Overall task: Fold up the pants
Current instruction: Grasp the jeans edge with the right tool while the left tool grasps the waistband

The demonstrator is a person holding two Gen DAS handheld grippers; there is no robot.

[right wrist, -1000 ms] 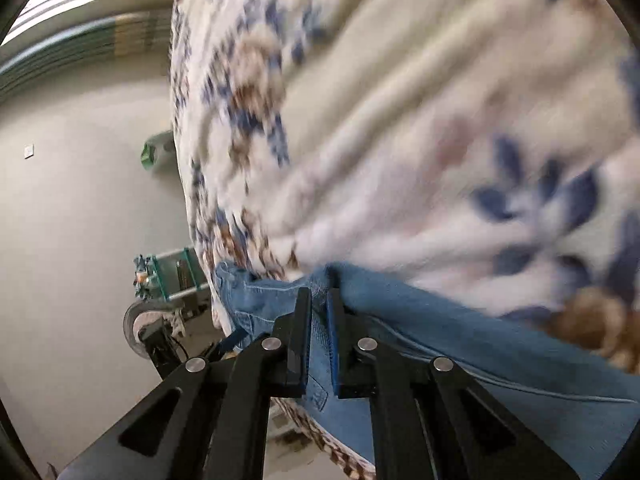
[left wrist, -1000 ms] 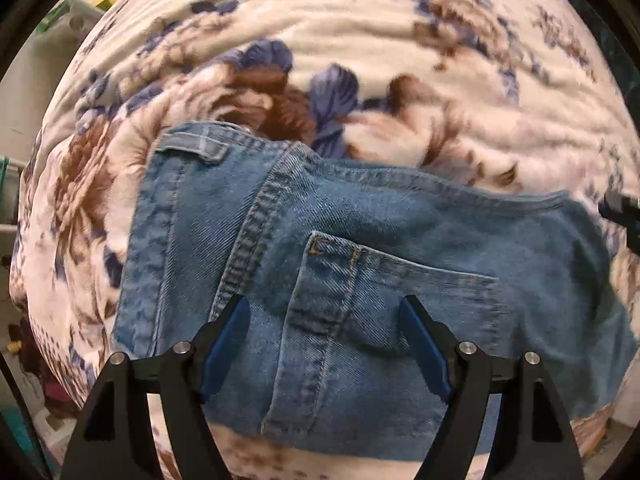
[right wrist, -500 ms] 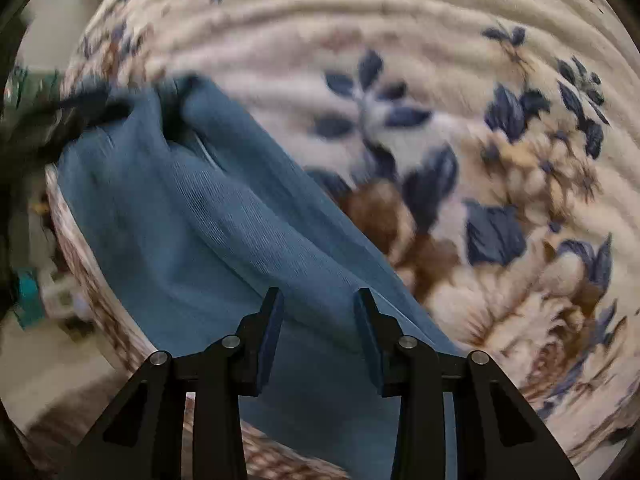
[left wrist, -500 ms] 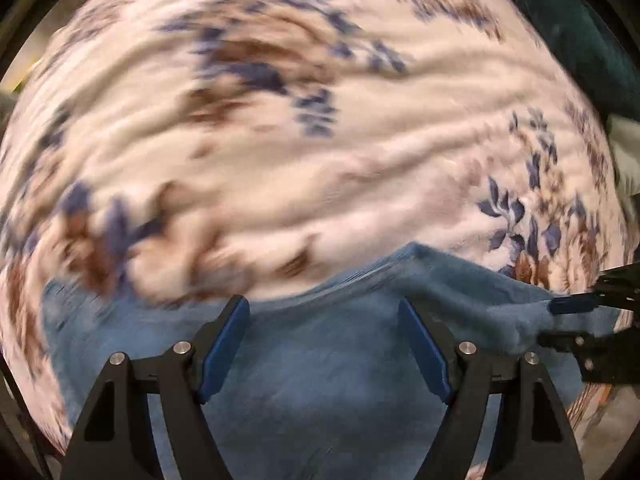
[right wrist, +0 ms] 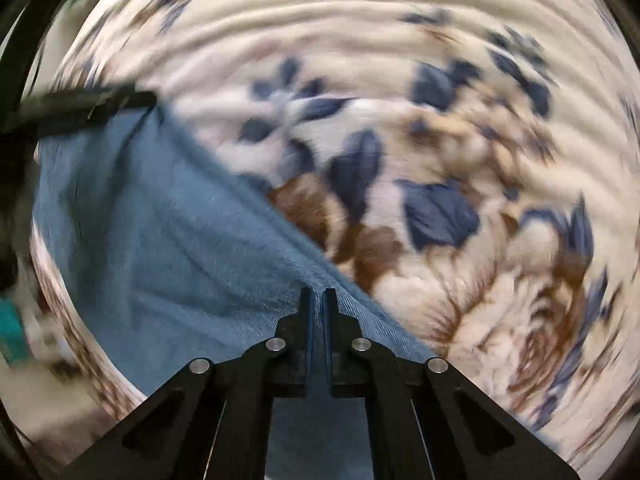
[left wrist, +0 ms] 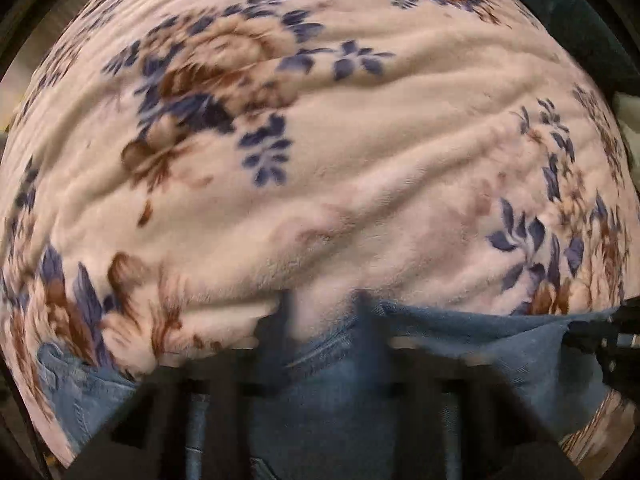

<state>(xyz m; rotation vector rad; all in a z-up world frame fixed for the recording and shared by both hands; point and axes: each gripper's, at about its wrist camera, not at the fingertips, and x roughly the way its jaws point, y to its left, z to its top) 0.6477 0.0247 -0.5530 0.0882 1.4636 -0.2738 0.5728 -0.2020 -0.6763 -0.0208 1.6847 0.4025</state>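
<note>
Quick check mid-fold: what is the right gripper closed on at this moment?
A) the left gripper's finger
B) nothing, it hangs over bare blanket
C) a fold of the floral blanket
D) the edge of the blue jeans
D: in the right wrist view the right gripper has its jaws nearly together with the denim edge of the jeans pinched between them, on the floral blanket.

Pants: mid-blue denim, faded, with paler stitched seams; same blue in right wrist view. Blanket: cream-pink ground, printed with dark blue leaf sprays and brown flowers, clusters at far left, near left and right; larger navy leaves and brown blooms in right wrist view. Right gripper: black, silver screw heads. Left gripper: black, blurred.
</note>
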